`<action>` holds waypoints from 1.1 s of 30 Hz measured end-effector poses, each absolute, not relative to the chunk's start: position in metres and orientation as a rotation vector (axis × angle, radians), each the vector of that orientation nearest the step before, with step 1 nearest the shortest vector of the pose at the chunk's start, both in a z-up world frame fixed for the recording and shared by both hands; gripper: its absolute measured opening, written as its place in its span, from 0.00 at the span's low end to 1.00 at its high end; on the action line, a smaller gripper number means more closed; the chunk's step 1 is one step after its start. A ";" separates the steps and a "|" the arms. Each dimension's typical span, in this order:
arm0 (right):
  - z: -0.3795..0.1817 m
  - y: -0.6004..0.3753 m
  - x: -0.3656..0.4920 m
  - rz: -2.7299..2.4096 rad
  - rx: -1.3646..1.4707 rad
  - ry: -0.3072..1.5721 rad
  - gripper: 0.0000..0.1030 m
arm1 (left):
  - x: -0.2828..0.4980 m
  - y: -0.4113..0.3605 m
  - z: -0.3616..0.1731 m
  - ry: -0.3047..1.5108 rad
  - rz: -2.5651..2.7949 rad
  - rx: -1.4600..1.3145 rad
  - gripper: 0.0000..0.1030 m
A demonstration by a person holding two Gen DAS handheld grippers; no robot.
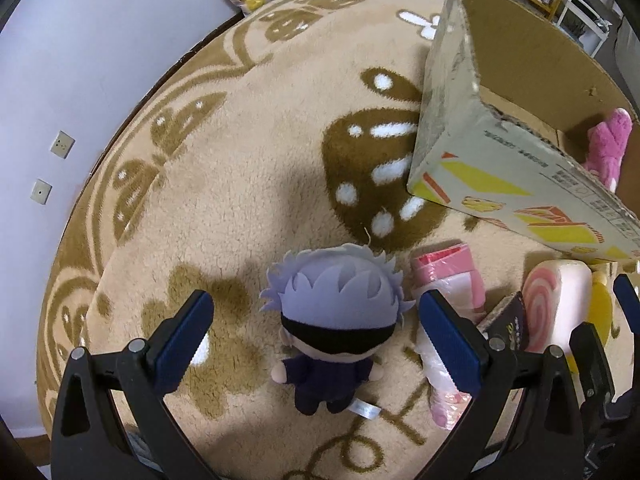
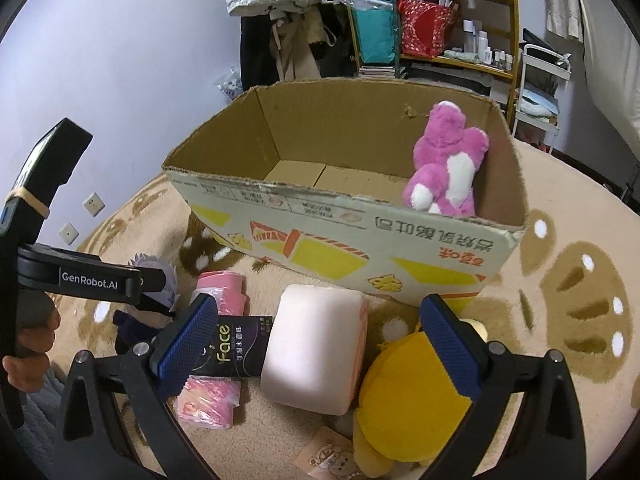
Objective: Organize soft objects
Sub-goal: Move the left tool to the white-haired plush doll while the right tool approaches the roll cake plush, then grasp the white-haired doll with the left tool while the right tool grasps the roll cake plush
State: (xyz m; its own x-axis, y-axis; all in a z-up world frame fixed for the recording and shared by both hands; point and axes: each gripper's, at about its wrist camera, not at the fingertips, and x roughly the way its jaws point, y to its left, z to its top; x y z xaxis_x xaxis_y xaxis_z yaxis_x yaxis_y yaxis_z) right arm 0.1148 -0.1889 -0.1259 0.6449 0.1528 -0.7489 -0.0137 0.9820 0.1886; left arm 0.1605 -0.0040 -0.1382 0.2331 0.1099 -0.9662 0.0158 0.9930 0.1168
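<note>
A small plush doll (image 1: 334, 332) with lilac hair, a black blindfold and a dark suit lies on the round beige rug (image 1: 240, 184). My left gripper (image 1: 316, 332) is open, one finger on each side of the doll, above it. My right gripper (image 2: 320, 344) is open and empty over a pink swirl-roll cushion (image 2: 316, 344) and a yellow plush (image 2: 412, 400). The cardboard box (image 2: 360, 236) stands behind them, with a pink plush bear (image 2: 448, 168) in its right corner. The doll's hair (image 2: 154, 264) shows behind the left gripper's body in the right wrist view.
A pink plastic-wrapped tissue pack (image 1: 448, 280) and a dark "Face" tissue pack (image 2: 236, 352) lie between doll and cushion. A small printed card (image 2: 328, 456) lies near the front. Shelves (image 2: 432, 20), hanging coats (image 2: 280, 8) and a lilac wall (image 1: 100, 60) surround the rug.
</note>
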 end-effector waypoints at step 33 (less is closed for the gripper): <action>-0.149 -0.186 0.123 0.131 0.184 0.971 0.35 | 0.166 -0.010 -0.172 1.409 -0.041 0.087 0.61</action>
